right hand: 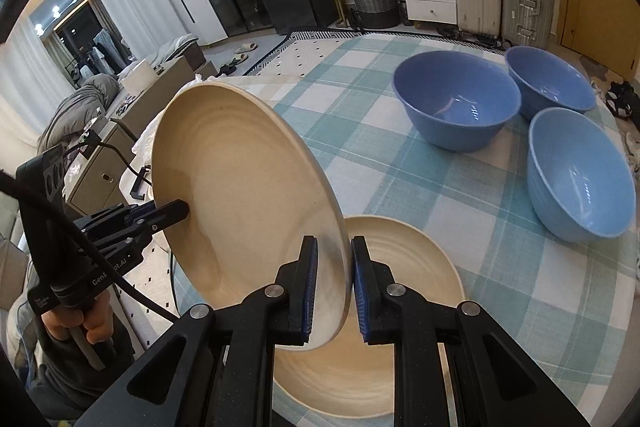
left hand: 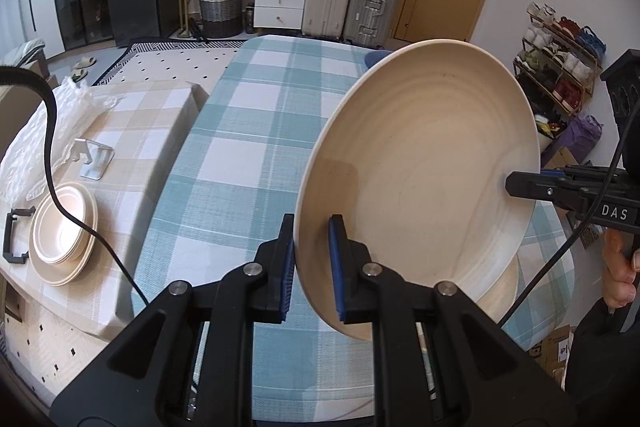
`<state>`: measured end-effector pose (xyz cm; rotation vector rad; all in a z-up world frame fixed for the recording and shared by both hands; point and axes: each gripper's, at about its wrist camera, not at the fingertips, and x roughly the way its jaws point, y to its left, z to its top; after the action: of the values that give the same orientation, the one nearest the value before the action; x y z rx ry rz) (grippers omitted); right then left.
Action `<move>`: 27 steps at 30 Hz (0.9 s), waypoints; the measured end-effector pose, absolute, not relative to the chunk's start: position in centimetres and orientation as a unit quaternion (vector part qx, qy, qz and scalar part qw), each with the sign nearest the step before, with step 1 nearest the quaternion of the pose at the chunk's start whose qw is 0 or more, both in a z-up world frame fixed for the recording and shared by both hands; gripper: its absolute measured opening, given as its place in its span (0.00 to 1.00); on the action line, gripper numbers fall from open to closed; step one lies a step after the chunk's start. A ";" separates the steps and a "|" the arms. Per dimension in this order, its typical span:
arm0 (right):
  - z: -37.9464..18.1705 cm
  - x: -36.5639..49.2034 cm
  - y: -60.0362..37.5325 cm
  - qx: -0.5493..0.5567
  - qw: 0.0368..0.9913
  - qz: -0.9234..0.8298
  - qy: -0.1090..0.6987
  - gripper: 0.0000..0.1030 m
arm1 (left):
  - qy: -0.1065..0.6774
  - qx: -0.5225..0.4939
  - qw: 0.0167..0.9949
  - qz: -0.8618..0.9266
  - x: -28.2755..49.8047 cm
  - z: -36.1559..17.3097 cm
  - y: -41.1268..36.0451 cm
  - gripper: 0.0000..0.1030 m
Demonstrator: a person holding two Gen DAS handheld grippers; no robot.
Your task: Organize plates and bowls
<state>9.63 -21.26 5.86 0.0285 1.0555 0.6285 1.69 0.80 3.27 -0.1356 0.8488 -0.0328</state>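
Observation:
A large cream plate (left hand: 420, 167) (right hand: 244, 195) is held tilted on edge above the checked table, one gripper on each side of its rim. My left gripper (left hand: 312, 267) is shut on its near rim; it also shows in the right wrist view (right hand: 180, 213). My right gripper (right hand: 334, 283) straddles the opposite rim with a small gap showing at its right pad; it also shows in the left wrist view (left hand: 516, 185). A second cream plate (right hand: 400, 267) lies flat on the table below. Three blue bowls (right hand: 456, 103) (right hand: 552, 83) (right hand: 580, 175) stand at the far right.
A stack of smaller cream plates (left hand: 64, 231) sits on a beige-checked side table at the left, beside a white metal stand (left hand: 94, 163) and crumpled plastic (left hand: 44, 131). A black cable (left hand: 60, 187) hangs over them. The blue-checked tablecloth (left hand: 248, 147) covers the round table.

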 end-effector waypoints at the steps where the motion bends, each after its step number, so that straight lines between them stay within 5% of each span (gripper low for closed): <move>1: 5.9 9.6 -21.7 0.016 0.818 0.292 0.495 0.17 | 0.412 -0.065 0.908 -0.020 1.8 3.3 0.2 0.12; 27: 2.6 8.4 -26.9 0.025 0.806 0.245 0.538 0.17 | 0.461 -0.049 0.884 -0.062 3.9 -1.2 -4.4 0.12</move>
<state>8.43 -26.89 2.57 0.0531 1.1507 0.5245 3.94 -4.41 -1.16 -0.1024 0.9590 -0.1299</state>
